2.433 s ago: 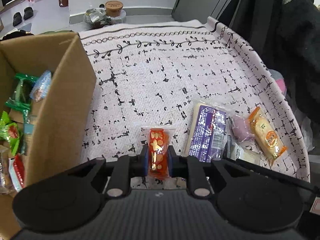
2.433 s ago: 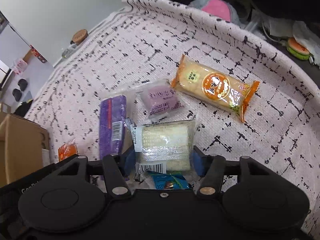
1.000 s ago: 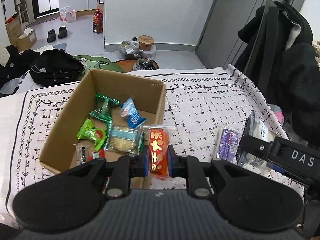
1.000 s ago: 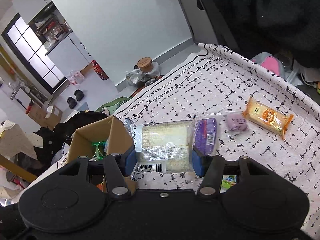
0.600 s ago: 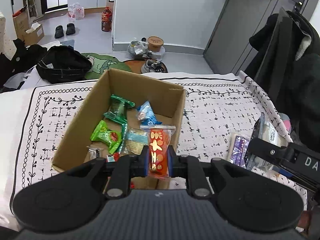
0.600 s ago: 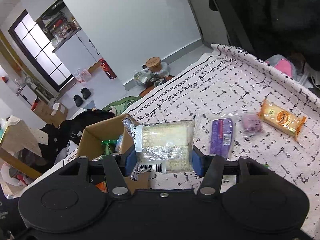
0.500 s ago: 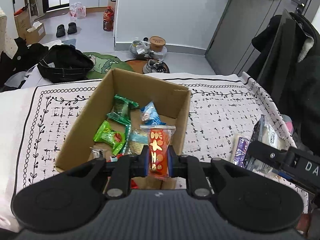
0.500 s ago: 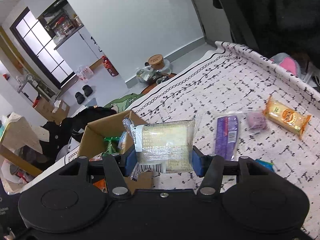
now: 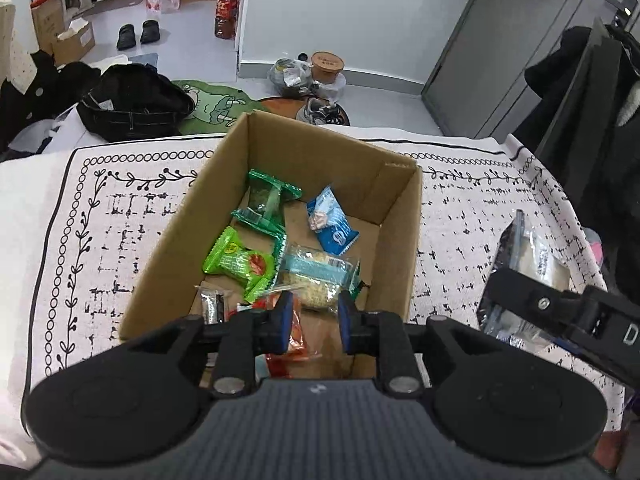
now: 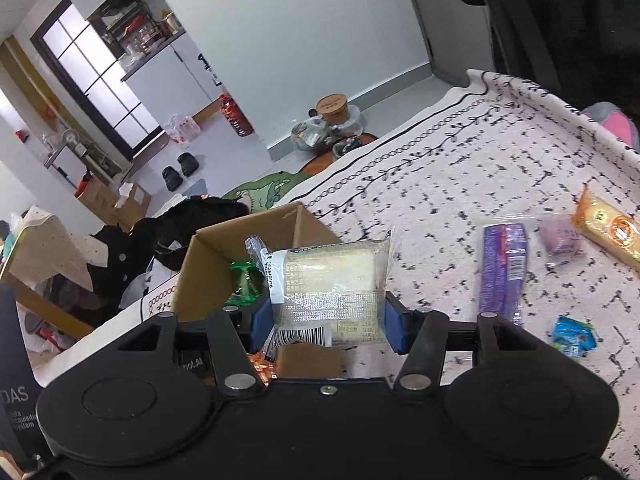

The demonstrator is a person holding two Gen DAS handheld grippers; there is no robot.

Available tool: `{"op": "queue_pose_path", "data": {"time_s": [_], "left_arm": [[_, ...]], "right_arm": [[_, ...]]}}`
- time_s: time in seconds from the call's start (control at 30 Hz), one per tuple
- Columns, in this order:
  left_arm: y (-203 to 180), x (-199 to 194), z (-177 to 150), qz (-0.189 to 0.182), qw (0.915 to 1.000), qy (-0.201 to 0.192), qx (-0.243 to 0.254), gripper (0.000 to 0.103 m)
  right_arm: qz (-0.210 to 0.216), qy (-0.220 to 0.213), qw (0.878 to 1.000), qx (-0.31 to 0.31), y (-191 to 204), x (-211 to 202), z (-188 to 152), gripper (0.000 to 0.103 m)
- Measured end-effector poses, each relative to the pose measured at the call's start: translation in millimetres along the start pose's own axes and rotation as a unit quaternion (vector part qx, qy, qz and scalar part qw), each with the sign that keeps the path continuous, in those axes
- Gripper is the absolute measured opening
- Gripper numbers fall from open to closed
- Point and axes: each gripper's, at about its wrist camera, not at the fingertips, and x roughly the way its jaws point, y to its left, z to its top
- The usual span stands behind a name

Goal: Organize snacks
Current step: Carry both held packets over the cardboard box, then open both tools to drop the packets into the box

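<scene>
An open cardboard box (image 9: 396, 240) on the patterned tablecloth holds several snack packets. My left gripper (image 9: 311, 322) hangs open over the box's near end. The orange-red snack packet (image 9: 294, 336) lies loose below its fingers, inside the box. My right gripper (image 10: 326, 316) is shut on a clear-wrapped pale cake packet (image 10: 328, 280) and holds it in the air beside the box (image 10: 240, 248). That gripper and its packet also show at the right in the left wrist view (image 9: 532, 264).
On the cloth to the right lie a purple packet (image 10: 504, 264), a small mauve packet (image 10: 560, 240), an orange packet (image 10: 612, 228) and a blue packet (image 10: 572, 336). Black coats hang beyond the table's right edge. Bags and shoes lie on the floor behind.
My left gripper has opened and let go of the orange-red packet, which has dropped into the box. My right gripper has carried the cake packet closer to the box.
</scene>
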Motion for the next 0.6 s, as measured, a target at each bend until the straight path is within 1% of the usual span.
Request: {"op": "queue_pose_path", "data": {"time_s": [0.1,0.27,0.43,0.53,0.6], "left_arm": [[5.8,-4.7,4.5,0.005,0.9999,-0.005,-0.007,0.021],[16.6,-16.2,10.3,0.012,0.9997,-0.015,-0.014,0.025],[26.6,-27.2,12.8,0.021,0.9992,-0.023,-0.023,0.032],[31.3,-33.7,12.9,0.026,0.9990,-0.028,-0.026,0.036],[33.3,-37.3,12.7,0.029,0.9988,-0.030,-0.027,0.040]], "right_arm": [[0.005,0.003,1.000,-0.004,9.4,2.9,-0.3,0.054],[0.016,0.007,1.000,-0.010,22.5,4.4,-2.3,0.054],[0.032,0.010,0.999,-0.015,34.8,4.6,-4.5,0.055],[0.047,0.001,0.999,-0.019,41.5,-0.2,-6.2,0.061],[0.044,-0.004,0.999,-0.024,43.5,-2.9,-7.1,0.065]]}}
